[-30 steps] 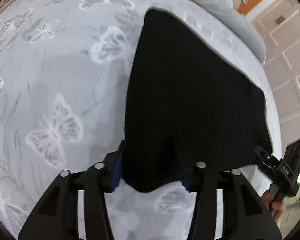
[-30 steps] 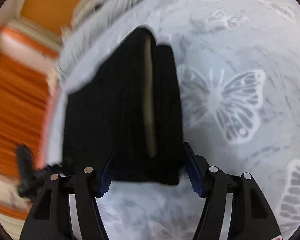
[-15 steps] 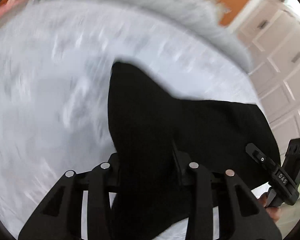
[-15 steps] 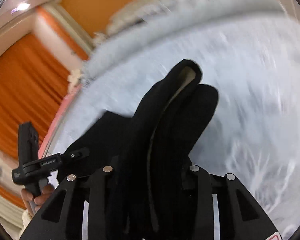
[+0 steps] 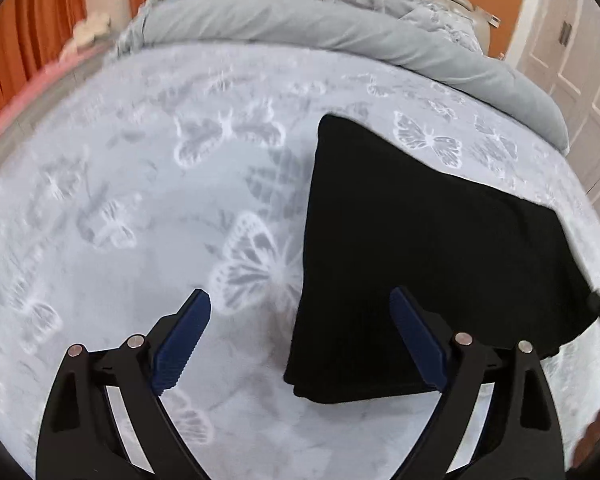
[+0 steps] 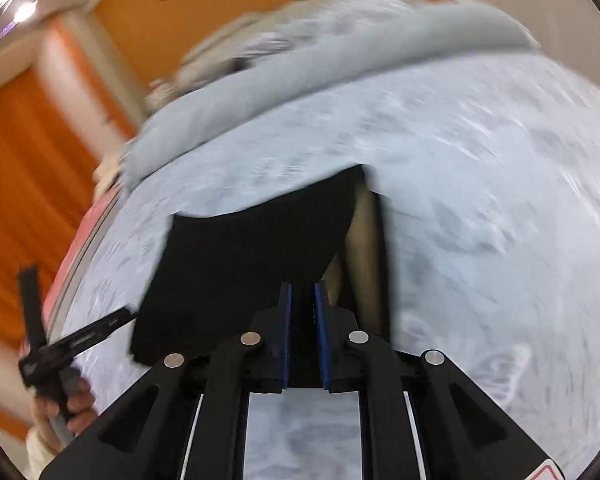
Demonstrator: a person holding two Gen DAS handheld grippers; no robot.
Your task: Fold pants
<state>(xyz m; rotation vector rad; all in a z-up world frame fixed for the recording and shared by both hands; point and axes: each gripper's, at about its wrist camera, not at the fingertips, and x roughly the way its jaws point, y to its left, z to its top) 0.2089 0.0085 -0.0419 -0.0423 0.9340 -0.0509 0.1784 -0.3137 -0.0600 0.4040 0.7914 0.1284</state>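
Black pants (image 5: 420,264) lie folded into a flat, roughly four-sided stack on the bed, right of centre in the left wrist view. Near edge sits just ahead of the left gripper, far corner points toward the grey duvet roll (image 5: 340,28) at the head of the bed. In the right wrist view the pants (image 6: 252,256) show a tan inner lining (image 6: 362,236) exposed along the right-hand edge, where the top layer is peeled back.

Left gripper (image 5: 300,340): jaws spread wide, blue pads bare, nothing between them. Right finger (image 5: 416,336) overlaps the pants' near edge in the picture; can't tell if it touches the cloth. Left finger is over bare bedspread.

Right gripper (image 6: 302,328): jaws nearly together, narrow gap, dark fabric visible in that gap, so it is clamped on the near edge of the pants. View is motion-blurred, so the grip depth is unclear.

The left gripper also shows from the side at the left edge of the right wrist view, with the person's hand (image 6: 66,400) on its handle.

Surroundings: pale bedspread with white butterfly print (image 5: 140,208), orange curtain (image 5: 32,32) at left, orange wall behind the headboard, white panelled doors (image 5: 580,72) at right.
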